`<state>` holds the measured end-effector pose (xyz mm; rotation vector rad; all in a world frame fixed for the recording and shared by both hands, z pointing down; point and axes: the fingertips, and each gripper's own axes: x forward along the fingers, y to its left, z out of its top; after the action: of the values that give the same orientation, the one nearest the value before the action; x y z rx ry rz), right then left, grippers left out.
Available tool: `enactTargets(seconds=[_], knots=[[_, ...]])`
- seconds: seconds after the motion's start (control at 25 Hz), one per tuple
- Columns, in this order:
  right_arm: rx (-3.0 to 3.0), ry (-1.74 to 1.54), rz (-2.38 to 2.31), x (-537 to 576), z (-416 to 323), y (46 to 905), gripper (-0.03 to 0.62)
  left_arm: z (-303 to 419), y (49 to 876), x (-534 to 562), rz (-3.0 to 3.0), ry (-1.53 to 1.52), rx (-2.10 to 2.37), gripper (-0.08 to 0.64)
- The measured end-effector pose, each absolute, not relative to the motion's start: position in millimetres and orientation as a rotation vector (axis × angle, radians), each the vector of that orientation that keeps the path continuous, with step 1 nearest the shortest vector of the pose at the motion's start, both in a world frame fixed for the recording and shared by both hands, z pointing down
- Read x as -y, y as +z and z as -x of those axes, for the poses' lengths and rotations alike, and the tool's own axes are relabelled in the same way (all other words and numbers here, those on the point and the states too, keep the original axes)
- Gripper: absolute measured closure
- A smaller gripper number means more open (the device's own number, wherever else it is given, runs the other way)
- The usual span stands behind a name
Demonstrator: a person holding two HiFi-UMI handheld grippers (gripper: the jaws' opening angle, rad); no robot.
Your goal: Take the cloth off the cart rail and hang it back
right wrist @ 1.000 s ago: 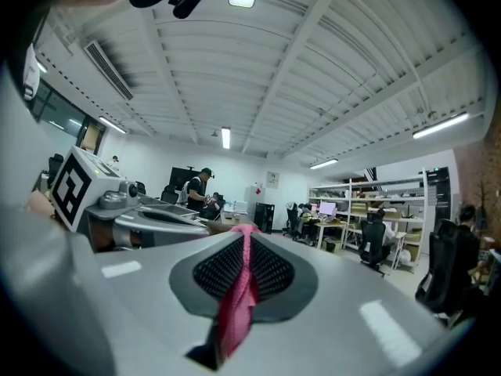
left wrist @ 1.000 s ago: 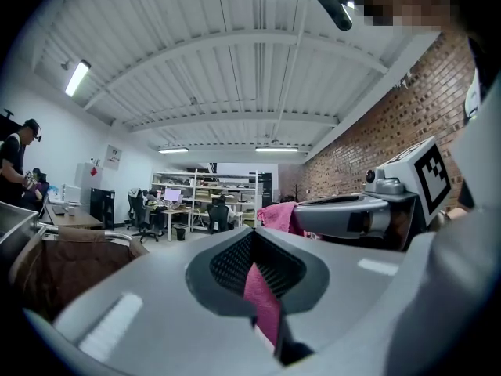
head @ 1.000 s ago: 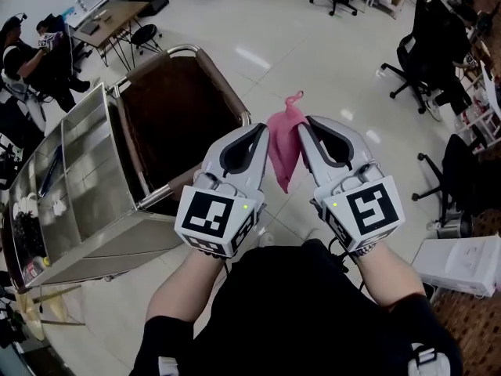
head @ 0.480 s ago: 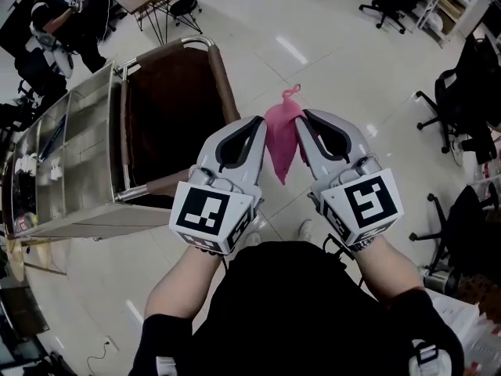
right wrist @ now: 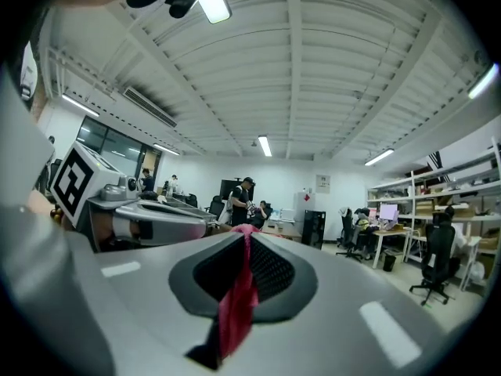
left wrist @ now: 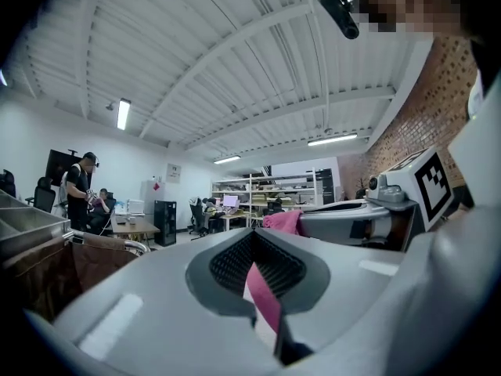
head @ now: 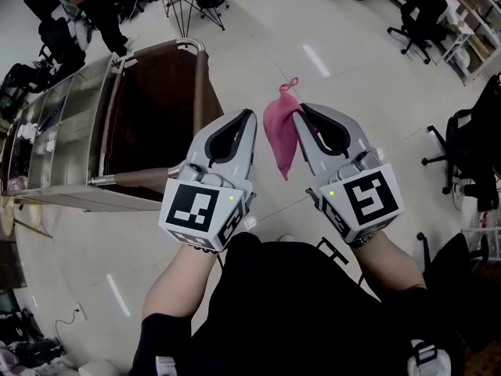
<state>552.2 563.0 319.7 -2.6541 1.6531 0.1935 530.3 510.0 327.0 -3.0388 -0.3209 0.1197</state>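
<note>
Glossy pale tile floor [head: 352, 92] spreads around the steel cart [head: 70, 124] and office chairs [head: 415, 23].

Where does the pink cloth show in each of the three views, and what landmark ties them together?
Head view: the pink cloth hangs at centre from the tip of the right gripper.
Left gripper view: bunched just right of centre; a pink strip also shows low inside the left gripper.
Right gripper view: centre, pinched and hanging down.
Shared landmark: the standing person in a black top.
</note>
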Motion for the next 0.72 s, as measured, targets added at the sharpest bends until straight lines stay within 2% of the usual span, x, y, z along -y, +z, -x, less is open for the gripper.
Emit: enactTargets(seconds=[0.36, 0.72], knots=[[-1.741, 0.228, 2.55, -577, -593, 311, 0.571, -570, 323, -531, 3.023, 0.096, 0.21, 0.56], [-1.868, 0.287, 2.47, -522, -633, 291, 0.571, -607, 306, -482, 3.04, 0.119, 0.024, 0.56]])
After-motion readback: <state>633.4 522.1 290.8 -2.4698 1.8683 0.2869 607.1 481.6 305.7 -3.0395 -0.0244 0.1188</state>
